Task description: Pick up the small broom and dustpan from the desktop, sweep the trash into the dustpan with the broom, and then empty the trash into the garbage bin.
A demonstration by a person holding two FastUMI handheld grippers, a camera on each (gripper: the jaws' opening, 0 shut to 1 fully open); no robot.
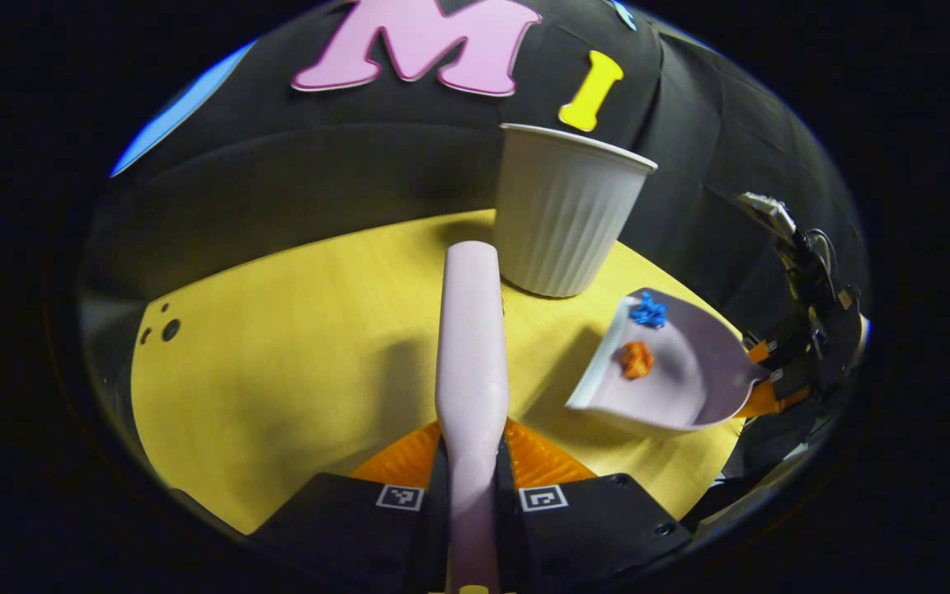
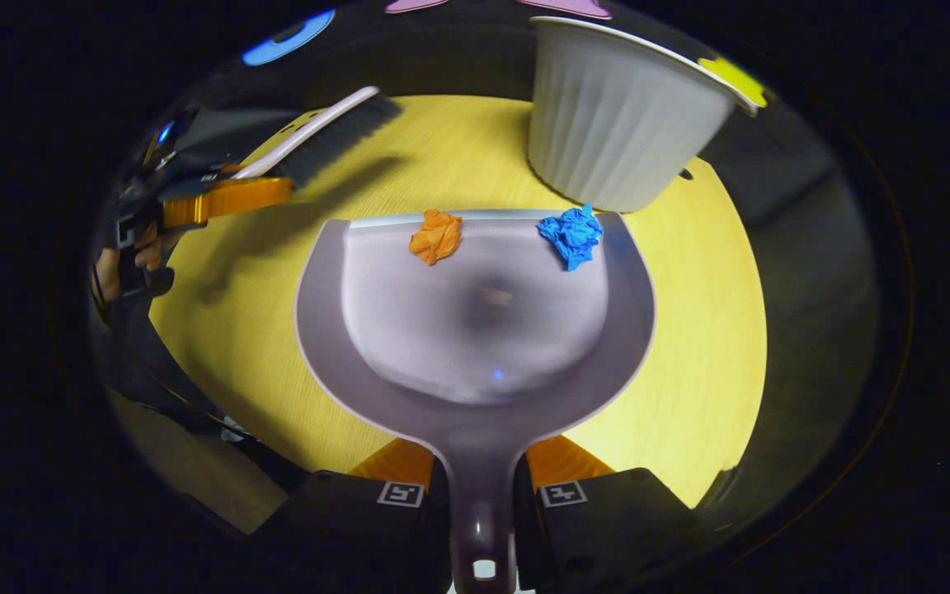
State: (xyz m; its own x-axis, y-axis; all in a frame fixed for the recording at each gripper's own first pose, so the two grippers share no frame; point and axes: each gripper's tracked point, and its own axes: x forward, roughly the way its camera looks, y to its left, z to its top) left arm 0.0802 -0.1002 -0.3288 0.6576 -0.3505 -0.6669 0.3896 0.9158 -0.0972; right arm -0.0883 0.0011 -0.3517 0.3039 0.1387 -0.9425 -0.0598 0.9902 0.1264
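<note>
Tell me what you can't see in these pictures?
- Inside of the bin: both views, its own wall hides it.
- Broom bristles: left gripper view, the handle's back covers them.
- Dustpan handle end: right gripper view, cut off at the bottom between the right gripper fingers.

The garbage bin (image 2: 619,115) stands just beyond the dustpan (image 2: 475,330) lip, blocking the way straight ahead; bare desktop (image 1: 293,363) lies open to the left; the broom (image 2: 322,136) hangs over that side.

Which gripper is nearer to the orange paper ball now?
Right. The right gripper holds the dustpan carrying the orange paper ball. The left gripper, gripping the broom, is off beside it.
</note>
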